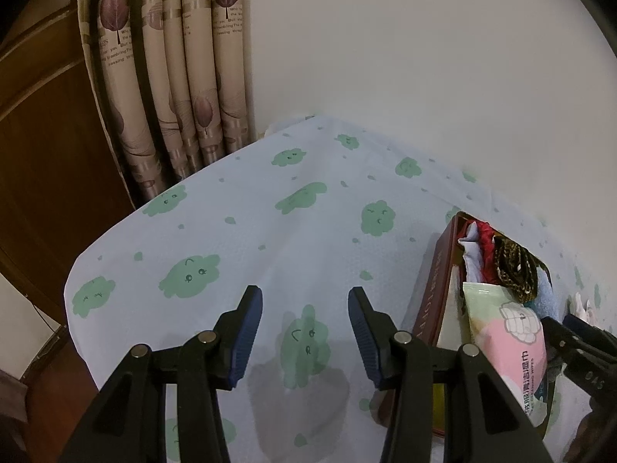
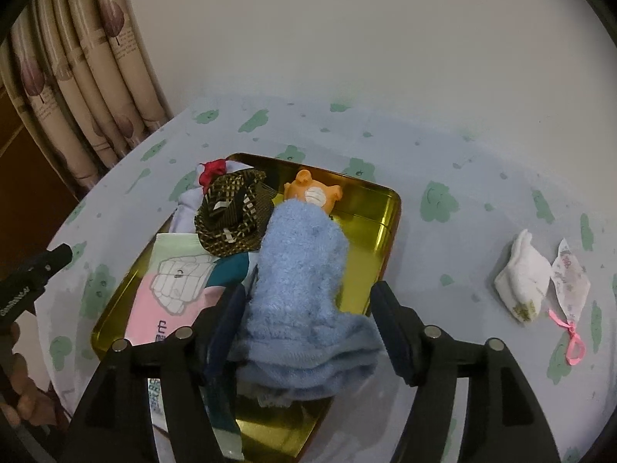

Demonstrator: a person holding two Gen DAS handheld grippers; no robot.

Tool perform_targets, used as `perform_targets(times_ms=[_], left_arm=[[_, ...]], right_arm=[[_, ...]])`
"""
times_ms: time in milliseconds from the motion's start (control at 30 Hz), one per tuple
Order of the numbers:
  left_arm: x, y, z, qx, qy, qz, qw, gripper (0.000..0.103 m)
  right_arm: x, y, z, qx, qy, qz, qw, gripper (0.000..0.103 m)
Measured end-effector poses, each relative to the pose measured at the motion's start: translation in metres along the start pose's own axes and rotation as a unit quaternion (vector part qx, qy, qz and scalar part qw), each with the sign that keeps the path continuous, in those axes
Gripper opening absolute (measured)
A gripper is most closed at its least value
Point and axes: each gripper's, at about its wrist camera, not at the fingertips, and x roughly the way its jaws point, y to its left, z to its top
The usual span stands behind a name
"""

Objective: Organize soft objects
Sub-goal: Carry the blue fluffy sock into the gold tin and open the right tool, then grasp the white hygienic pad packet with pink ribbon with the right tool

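A fluffy blue towel (image 2: 300, 270) lies in the gold tin (image 2: 370, 223), draped over its near edge. My right gripper (image 2: 308, 291) straddles the towel with its jaws apart; the pads do not squeeze it. Also in the tin are a pink and green wipes pack (image 2: 173, 289), a checkered hat (image 2: 231, 212), an orange toy (image 2: 312, 191) and red and white cloth (image 2: 212, 169). My left gripper (image 1: 305, 293) hangs open over the bare tablecloth, left of the tin (image 1: 432, 301), with nothing between its fingers.
A white sock (image 2: 520, 274) and a small sachet with a pink ribbon (image 2: 568, 277) lie on the cloud-print tablecloth (image 2: 443, 146) right of the tin. Curtains (image 1: 173, 77) and a white wall stand behind the table. A hand (image 2: 15, 386) shows at the lower left.
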Motion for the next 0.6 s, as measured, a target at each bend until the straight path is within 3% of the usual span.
perform_targets(times_ms=[267,433,600], left_arm=[[-0.001,0.001,0.000,0.000,-0.002,0.002,1.0000,0.047],[-0.001,0.002,-0.001,0.001,0.001,0.003,1.0000,0.047],[0.000,0.001,-0.001,0.003,0.001,0.007,1.0000,0.047]], right_arm=[[-0.023,-0.045,-0.001,0.035,-0.026,-0.029,0.999,0.072],[-0.030,-0.117,-0.001,0.099,-0.032,-0.086,0.991,0.078],[-0.026,-0.200,-0.006,0.165,-0.015,-0.161,0.973,0.089]])
